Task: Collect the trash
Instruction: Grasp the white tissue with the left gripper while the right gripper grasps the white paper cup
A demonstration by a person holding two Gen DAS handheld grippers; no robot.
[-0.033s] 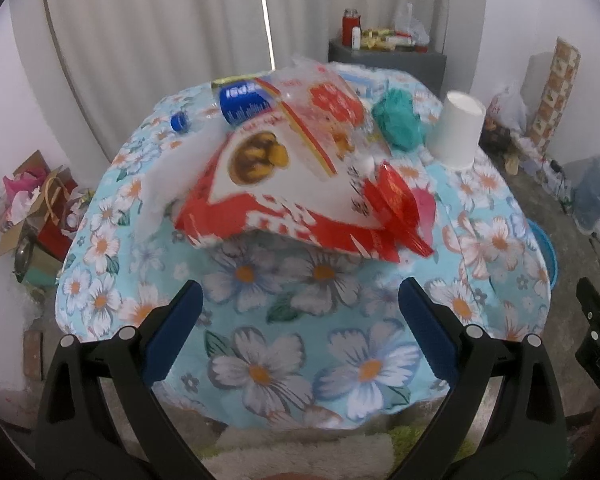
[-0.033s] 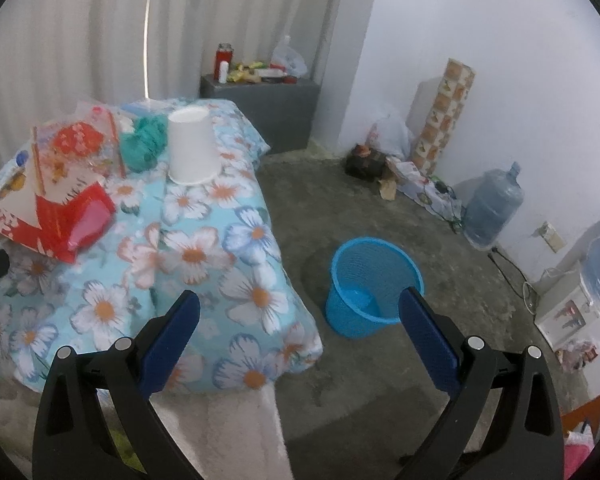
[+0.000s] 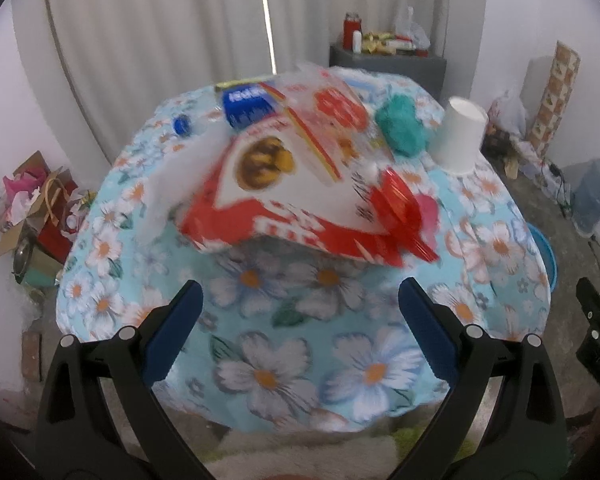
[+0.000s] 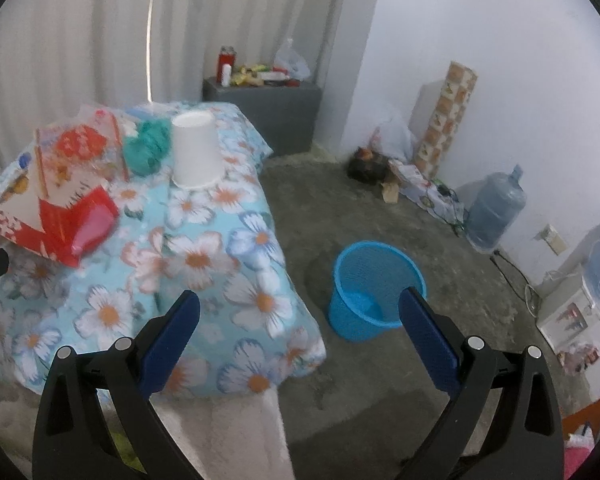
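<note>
My left gripper point(image 3: 298, 322) hangs with its blue-padded fingers point(image 3: 172, 332) spread wide and nothing between them; straight ahead of the tips, past a stretch of bare flowered tablecloth point(image 3: 284, 360), lies the red-and-white snack bag point(image 3: 284, 196), its near edge lifted off the cloth; a red wrapper point(image 3: 400, 216) sits at the bag's right end, ahead of my right finger; a clear crinkled wrapper with red print point(image 3: 332, 112) lies on top of the bag, further out; beyond the left finger I see a blue-labelled bottle point(image 3: 246, 108) with a blue cap point(image 3: 181, 124), blurred; a teal crumpled wad point(image 3: 400, 124) and an upturned white paper cup point(image 3: 460, 138) stand far ahead to the right, just beside each other.

My right gripper point(image 4: 298, 320) is equally wide and empty; between its fingers I see the table's hanging corner and the concrete floor point(image 4: 380, 380); the blue mesh bin point(image 4: 374, 290) stands on the floor just ahead of the right finger point(image 4: 428, 340), well apart from the table; the cup point(image 4: 196, 156) and the trash pile sit ahead beyond the left finger.
</note>
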